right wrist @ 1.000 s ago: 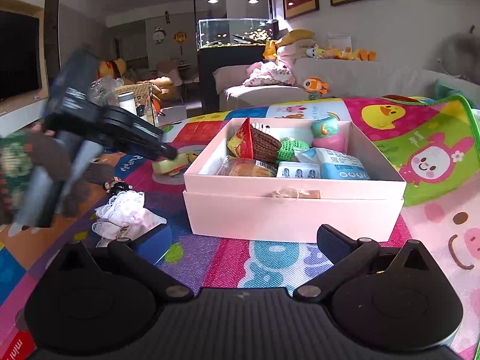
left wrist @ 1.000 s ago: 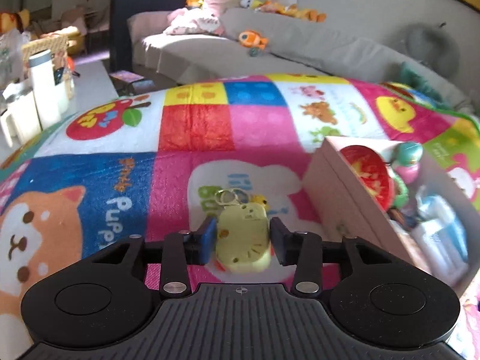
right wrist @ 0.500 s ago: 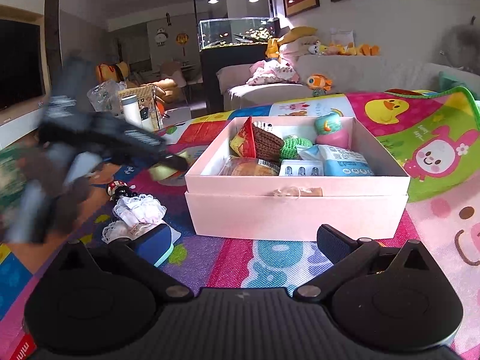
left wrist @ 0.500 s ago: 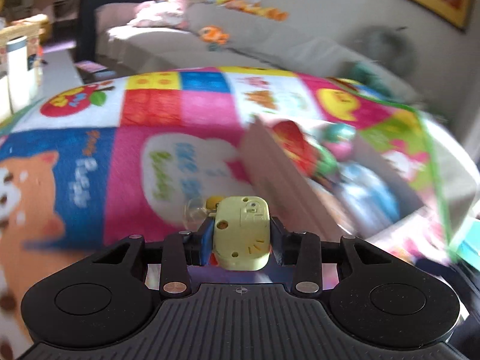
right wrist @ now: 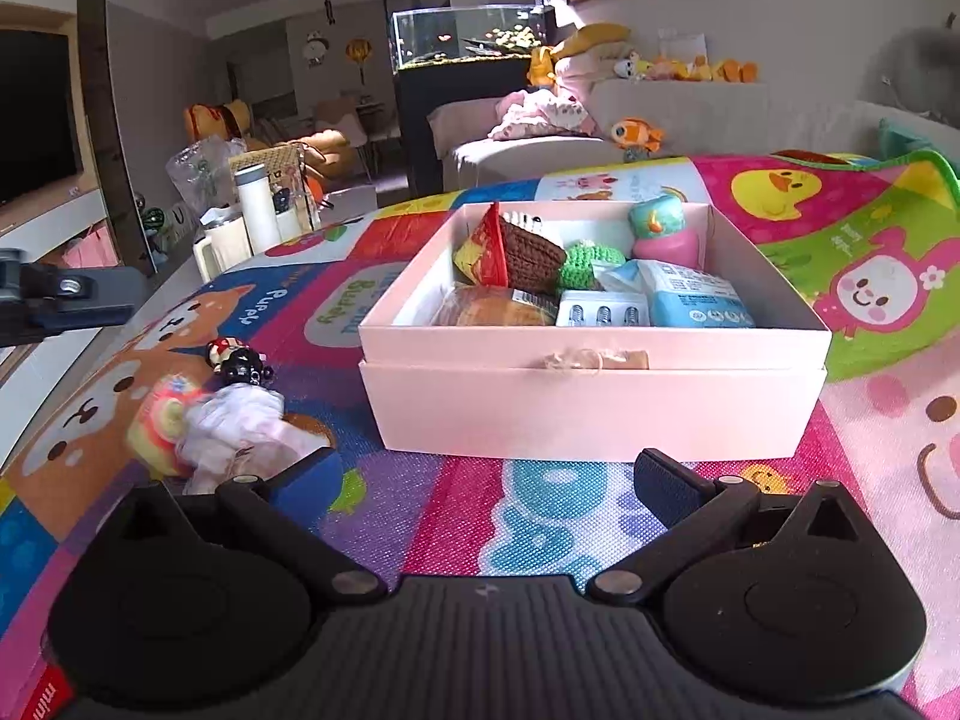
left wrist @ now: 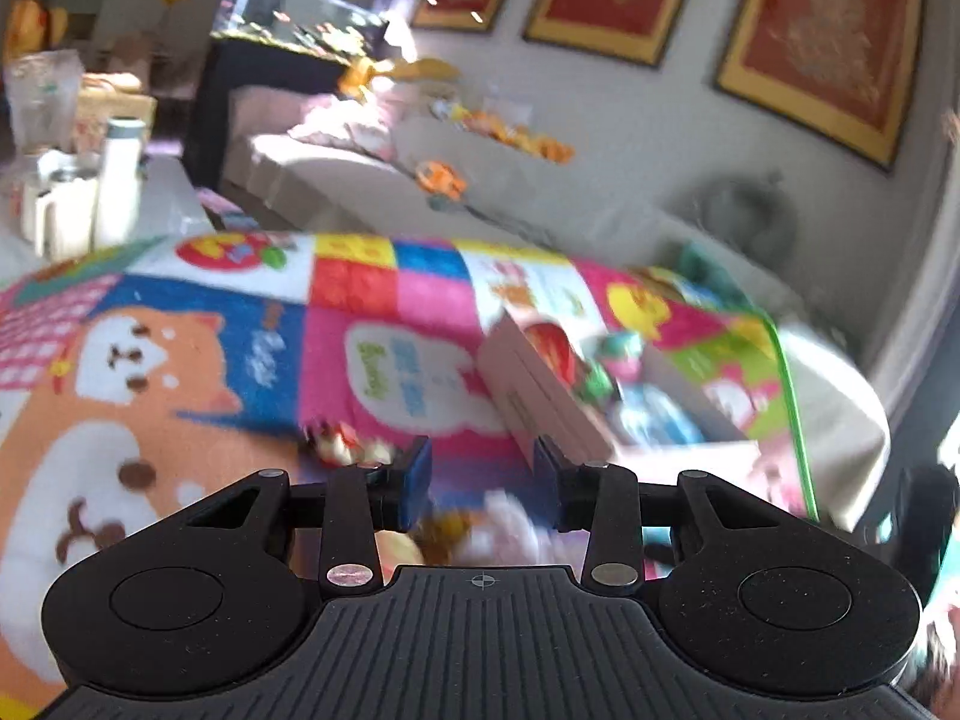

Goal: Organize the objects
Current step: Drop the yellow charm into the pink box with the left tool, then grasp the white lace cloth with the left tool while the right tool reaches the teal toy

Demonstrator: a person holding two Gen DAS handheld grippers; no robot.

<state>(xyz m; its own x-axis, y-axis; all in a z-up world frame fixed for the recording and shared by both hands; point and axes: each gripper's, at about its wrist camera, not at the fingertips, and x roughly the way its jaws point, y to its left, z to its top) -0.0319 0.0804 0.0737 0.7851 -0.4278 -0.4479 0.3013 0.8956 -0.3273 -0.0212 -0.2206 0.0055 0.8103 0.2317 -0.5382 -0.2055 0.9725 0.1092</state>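
- Since one second ago, the yellow case seen clamped between the left gripper [left wrist: 482, 468] pads is gone from them; the left wrist view has swung away from the pink box [left wrist: 543, 402] side and is now motion-blurred
- Left gripper jaws are closing with nothing between the pads; only blurred mat and toys are seen past the gap
- Where the yellow case has gone cannot be told from either view
- Right gripper [right wrist: 486, 471] is recorded in the same place, jaws spread wide, nothing grasped, aimed at the front wall of the pink box
- Pink box stands on the play mat [right wrist: 420, 516], open, packed with a red packet, crochet items and a blue pack
- A small doll [right wrist: 237, 363] and a white lace bundle [right wrist: 237, 426] lie on the mat left of the box, just beside the right gripper's left finger
- A round yellow-pink toy [right wrist: 157, 423], blurred, touches the lace bundle
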